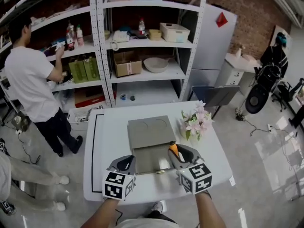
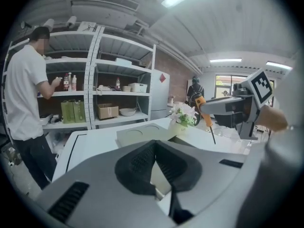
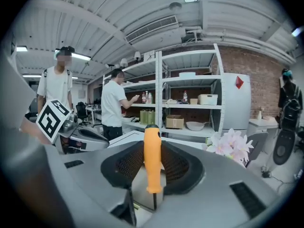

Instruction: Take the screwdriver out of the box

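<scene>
The grey box (image 1: 150, 131) lies open in the middle of the white table (image 1: 109, 141), its lid flat toward the far side. My right gripper (image 1: 177, 154) is above the box's near right corner, shut on the orange handle of the screwdriver (image 1: 174, 150). In the right gripper view the screwdriver (image 3: 152, 158) stands upright between the pads of the gripper (image 3: 153, 151), shaft pointing down. The left gripper view shows it (image 2: 204, 114) lifted off the table. My left gripper (image 1: 124, 164) hovers at the box's near left corner, its tips (image 2: 155, 146) together and holding nothing.
A pot of pink flowers (image 1: 196, 122) stands just right of the box. Metal shelves (image 1: 142, 46) with boxes and bottles rise behind the table. One person (image 1: 33, 75) works at the left shelf. Another person's legs (image 1: 28, 175) show at the left edge.
</scene>
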The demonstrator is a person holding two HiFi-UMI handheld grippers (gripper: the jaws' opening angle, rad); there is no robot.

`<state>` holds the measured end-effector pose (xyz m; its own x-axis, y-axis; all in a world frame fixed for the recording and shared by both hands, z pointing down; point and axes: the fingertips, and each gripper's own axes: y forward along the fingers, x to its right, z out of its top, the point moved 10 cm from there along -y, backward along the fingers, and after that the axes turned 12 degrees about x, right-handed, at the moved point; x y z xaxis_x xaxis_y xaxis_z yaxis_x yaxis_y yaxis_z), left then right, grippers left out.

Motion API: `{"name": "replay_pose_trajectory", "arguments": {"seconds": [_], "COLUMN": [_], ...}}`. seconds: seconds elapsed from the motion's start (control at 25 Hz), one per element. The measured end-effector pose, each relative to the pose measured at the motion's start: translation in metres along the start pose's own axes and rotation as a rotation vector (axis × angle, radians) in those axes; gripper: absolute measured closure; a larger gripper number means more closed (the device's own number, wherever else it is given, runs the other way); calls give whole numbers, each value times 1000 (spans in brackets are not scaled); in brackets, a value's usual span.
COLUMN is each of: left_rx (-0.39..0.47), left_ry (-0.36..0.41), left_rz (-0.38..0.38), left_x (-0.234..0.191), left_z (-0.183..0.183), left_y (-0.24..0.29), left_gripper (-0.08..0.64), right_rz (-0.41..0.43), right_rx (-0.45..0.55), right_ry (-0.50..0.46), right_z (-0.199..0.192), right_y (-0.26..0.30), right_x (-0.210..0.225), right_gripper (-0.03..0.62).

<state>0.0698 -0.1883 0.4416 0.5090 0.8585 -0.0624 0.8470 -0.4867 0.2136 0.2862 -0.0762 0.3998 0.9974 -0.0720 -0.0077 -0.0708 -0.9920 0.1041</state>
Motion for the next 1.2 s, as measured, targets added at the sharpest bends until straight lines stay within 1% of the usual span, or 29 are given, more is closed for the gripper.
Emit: {"name": "replay_pose_trajectory", "arguments": {"seconds": [0.24,0.48,0.76,1.2], "left_rx": [7,16,15,13], "left_ry": [10,17,20,18], "left_rz": [-44,-67,-86,-100], "left_x": [5,10,13,12], "left_z": [3,3,-1,-4], "left_y": [-1,-3,-10,-16], "left_gripper": [557,557,557,557], "right_rz": [-116,-175,-212,-220], "right_rx": [32,30,37,41], "right_ry": [43,59,66,63], "right_z": [-2,-12,-17,-16], "right_y": [-28,-48,-61,-67], "right_x": [-4,-9,-18,-27], "right_gripper": [476,476,477,477]}}
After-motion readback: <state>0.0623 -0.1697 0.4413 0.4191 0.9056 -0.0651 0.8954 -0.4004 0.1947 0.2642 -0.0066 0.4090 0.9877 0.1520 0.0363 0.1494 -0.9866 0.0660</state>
